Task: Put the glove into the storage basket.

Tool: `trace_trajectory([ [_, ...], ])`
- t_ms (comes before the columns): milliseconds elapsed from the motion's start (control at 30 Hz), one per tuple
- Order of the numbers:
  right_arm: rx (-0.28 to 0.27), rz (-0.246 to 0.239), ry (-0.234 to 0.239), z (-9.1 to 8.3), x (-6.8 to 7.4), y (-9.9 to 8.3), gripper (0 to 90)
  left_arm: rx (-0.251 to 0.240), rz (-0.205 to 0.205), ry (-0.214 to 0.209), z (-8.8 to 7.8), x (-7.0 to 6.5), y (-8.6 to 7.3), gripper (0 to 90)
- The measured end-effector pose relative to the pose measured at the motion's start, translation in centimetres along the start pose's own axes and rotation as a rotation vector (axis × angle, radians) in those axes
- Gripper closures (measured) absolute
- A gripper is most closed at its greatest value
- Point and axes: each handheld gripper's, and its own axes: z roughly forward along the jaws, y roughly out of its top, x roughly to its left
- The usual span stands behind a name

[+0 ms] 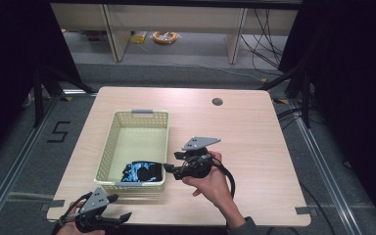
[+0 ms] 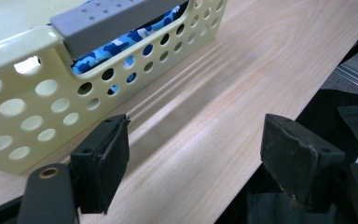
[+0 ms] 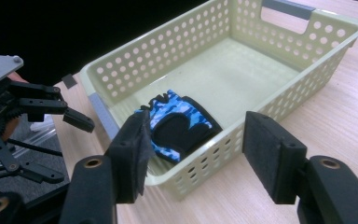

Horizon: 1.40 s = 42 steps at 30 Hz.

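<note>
The right tongs (image 1: 167,170) sit at the right wall of the pale yellow perforated basket (image 1: 108,147), near its close end, with their tips level with the rim and pointing left toward the inside. Their jaws stand apart with nothing between the pads; in the right gripper view the two black pads frame the basket's near corner without pressing on it. Just ahead of those tips, on the basket floor at the close end, lies the blue camouflage glove (image 3: 179,125) with its black palm patch up, flat and free of any grip. The glove touches the basket wall nearest the right tongs, as far as the right gripper view lets me judge. The left tongs (image 1: 125,216) hover at the table's (image 1: 254,147) near edge, below and to the left of the basket's close end, well apart from the right tongs. Their jaws are spread wide and empty; in the left gripper view bare wood lies between the pads, and the basket's end wall with its grey handle (image 2: 107,18) stands just ahead and to the left, the glove's blue pattern showing through the holes. Beyond the glove, the rest of the basket floor stretches away from both tongs toward the far grey handle.
</note>
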Motion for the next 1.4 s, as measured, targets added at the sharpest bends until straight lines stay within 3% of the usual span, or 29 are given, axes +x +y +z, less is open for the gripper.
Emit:
trace_trajectory([
  [67, -0.026, -0.001, 0.014, -0.2, -0.2, -0.3, 41.8, 0.018, -0.014, 0.006, -0.1, 0.1, -0.1, 23.5],
  [100, -0.019, -0.013, 0.006, -0.4, -0.3, -0.4, 41.0, 0.007, 0.0, 0.008, -0.1, 0.2, 0.0, 23.6],
  [233, -0.018, 0.01, -0.005, -1.1, -0.4, -1.2, 39.6, -0.02, -0.045, 0.014, 0.1, 0.5, -0.3, 23.8],
  [267, -0.022, -0.003, -0.015, -1.4, -0.8, -1.5, 38.9, -0.003, -0.026, 0.021, 0.0, 0.7, -0.2, 23.8],
  [333, -0.019, 0.011, -0.015, -1.7, -0.9, -1.8, 38.4, -0.017, -0.019, 0.018, -0.1, 0.7, -0.2, 23.8],
  [433, -0.028, -0.017, -0.007, -1.7, -1.4, -2.4, 37.6, -0.02, -0.02, 0.018, -0.1, 0.7, -0.2, 23.9],
  [500, -0.011, 0.031, -0.012, -2.2, -1.4, -3.2, 37.2, -0.005, -0.027, 0.019, -0.2, 0.8, -0.2, 23.9],
  [533, -0.012, 0.02, -0.019, -2.4, -1.6, -3.4, 36.7, -0.02, -0.04, 0.022, -0.1, 0.7, -0.2, 23.9],
  [567, -0.015, 0.033, -0.03, -2.5, -1.5, -3.6, 36.5, -0.027, -0.024, 0.02, -0.1, 0.9, -0.2, 23.8],
  [600, -0.021, 0.03, -0.023, -2.7, -1.8, -3.9, 36.1, -0.002, -0.001, 0.021, -0.3, 1.1, -0.2, 23.8],
  [633, -0.026, 0.035, -0.03, -3.0, -1.9, -4.1, 35.5, -0.023, -0.041, 0.018, -0.1, 0.9, -0.3, 23.8],
  [667, -0.022, 0.053, -0.037, -3.3, -1.9, -4.3, 34.8, -0.028, -0.045, 0.019, -0.1, 0.9, -0.3, 23.8],
  [700, -0.028, 0.056, -0.039, -3.5, -2.1, -4.5, 34.5, -0.006, 0.002, 0.033, -0.3, 1.2, -0.2, 23.7],
  [733, -0.035, 0.058, -0.049, -3.8, -2.2, -4.7, 33.8, -0.016, -0.012, 0.032, -0.2, 1.1, -0.2, 23.6],
  [800, -0.046, 0.066, -0.045, -4.2, -2.4, -5.2, 32.7, 0.0, 0.015, 0.031, -0.3, 1.4, -0.2, 23.3],
  [933, -0.052, 0.088, -0.052, -4.8, -2.7, -6.3, 29.4, -0.022, -0.028, 0.028, -0.1, 1.1, -0.3, 21.8],
  [1000, -0.045, 0.106, -0.057, -5.1, -2.7, -6.8, 28.4, 0.018, 0.009, 0.026, -0.4, 1.3, -0.2, 21.2],
  [1067, -0.058, 0.083, -0.043, -5.0, -3.0, -7.0, 28.2, 0.011, 0.005, 0.025, -0.4, 1.3, -0.2, 20.9],
  [1100, -0.048, 0.126, -0.051, -5.4, -2.8, -7.6, 27.7, -0.012, -0.019, 0.027, -0.2, 1.1, -0.3, 20.3],
  [1133, -0.048, 0.126, -0.051, -5.4, -2.8, -7.6, 27.7, -0.012, -0.019, 0.027, -0.2, 1.1, -0.3, 19.9],
  [1167, -0.049, 0.129, -0.054, -5.4, -2.8, -7.9, 27.5, 0.012, 0.007, 0.027, -0.4, 1.3, -0.2, 19.9],
  [1267, -0.049, 0.12, -0.063, -5.7, -3.1, -8.6, 27.2, 0.008, 0.0, 0.032, -0.4, 1.3, -0.3, 17.9],
  [1300, -0.046, 0.15, -0.059, -5.8, -2.9, -8.8, 26.9, -0.016, -0.029, 0.033, -0.2, 1.1, -0.3, 17.9],
  [1333, -0.05, 0.114, -0.066, -5.9, -3.2, -9.0, 26.7, 0.002, 0.002, 0.038, -0.4, 1.3, -0.3, 17.7],
  [1367, -0.043, 0.156, -0.068, -6.0, -2.9, -9.3, 26.6, -0.001, 0.001, 0.04, -0.3, 1.3, -0.3, 17.6],
  [1400, -0.042, 0.148, -0.068, -6.1, -3.0, -9.5, 26.6, 0.001, -0.001, 0.039, -0.3, 1.3, -0.3, 17.5],
])
